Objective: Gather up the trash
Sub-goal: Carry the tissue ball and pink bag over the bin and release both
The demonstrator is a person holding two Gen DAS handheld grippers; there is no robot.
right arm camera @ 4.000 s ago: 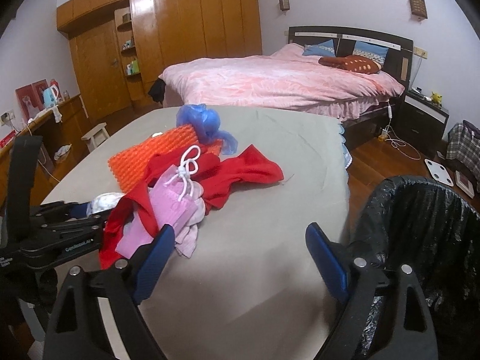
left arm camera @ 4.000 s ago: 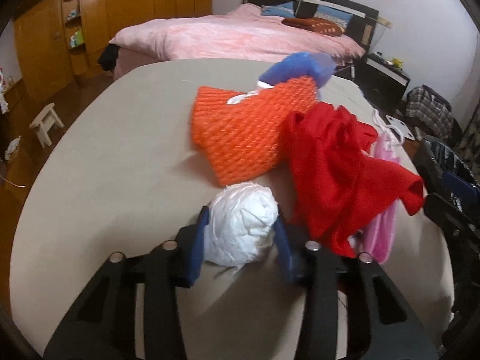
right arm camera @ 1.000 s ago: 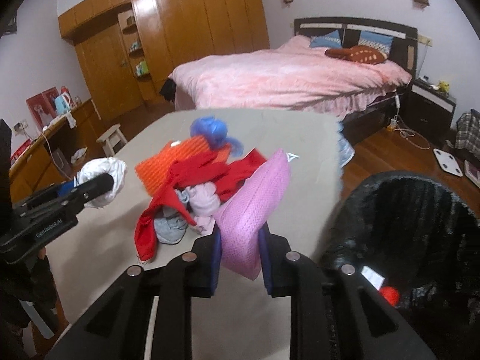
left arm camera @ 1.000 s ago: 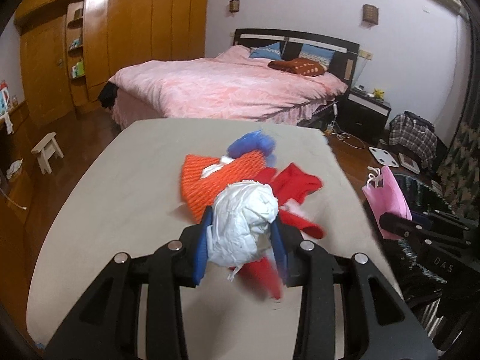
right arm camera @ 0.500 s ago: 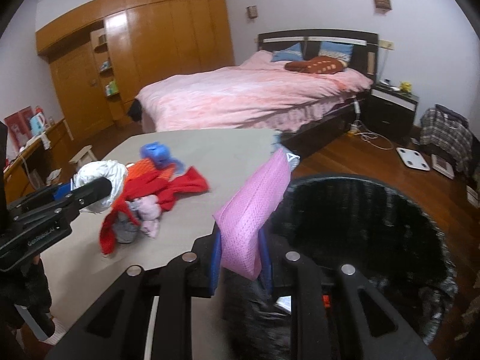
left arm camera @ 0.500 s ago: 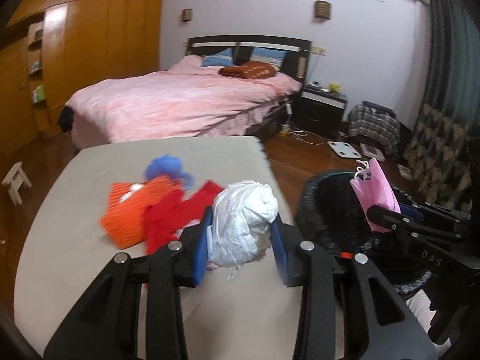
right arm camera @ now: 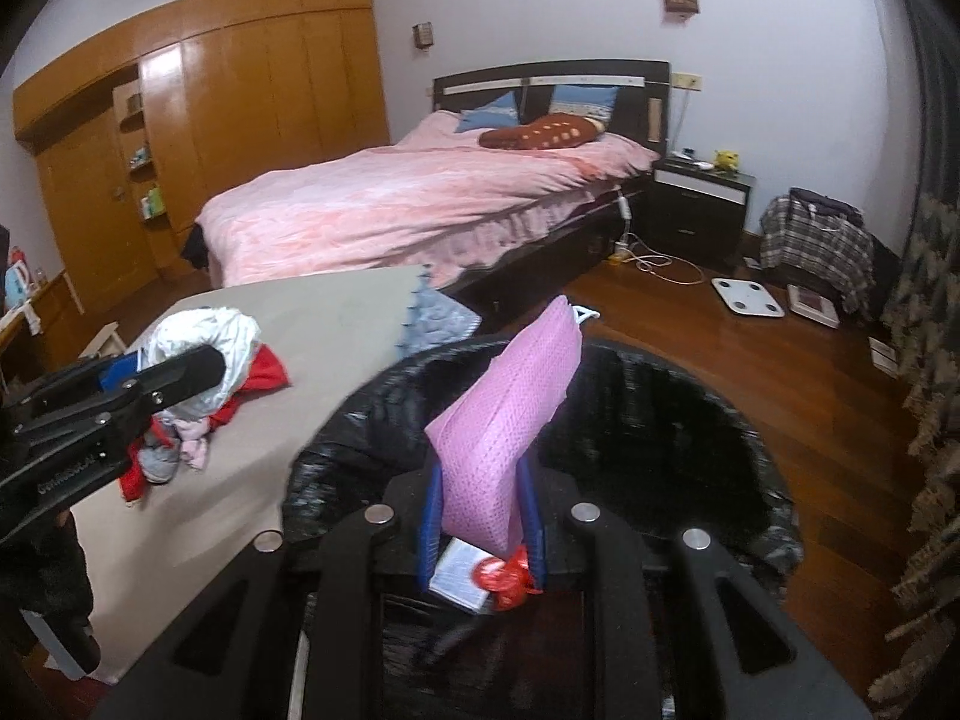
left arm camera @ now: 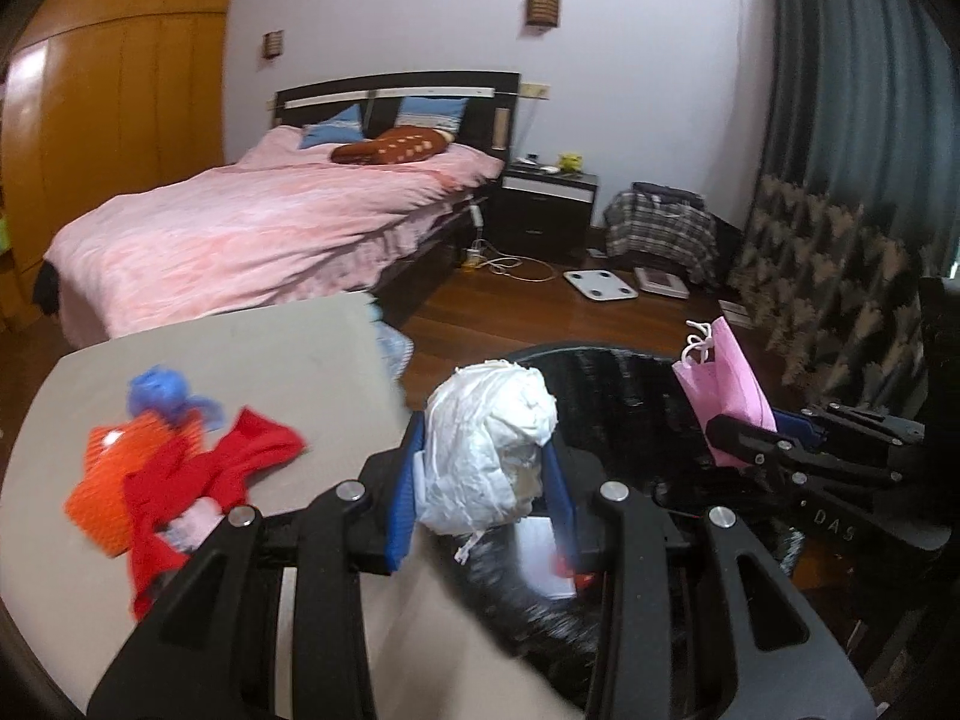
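The bin (right arm camera: 720,420) stands right of the table (right arm camera: 336,312); the bed (right arm camera: 420,204) lies behind both.

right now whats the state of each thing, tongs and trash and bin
left tongs: shut on white wad
white wad: held at bin's rim
right tongs: shut on pink bag
pink bag: held above bin
bin: open, black liner, some trash inside
red cloth pile: heaped on table

One white wad (left arm camera: 489,444), one pink bag (right arm camera: 510,420), one bin (right arm camera: 690,420), two grippers (left arm camera: 483,480) (right arm camera: 483,522).
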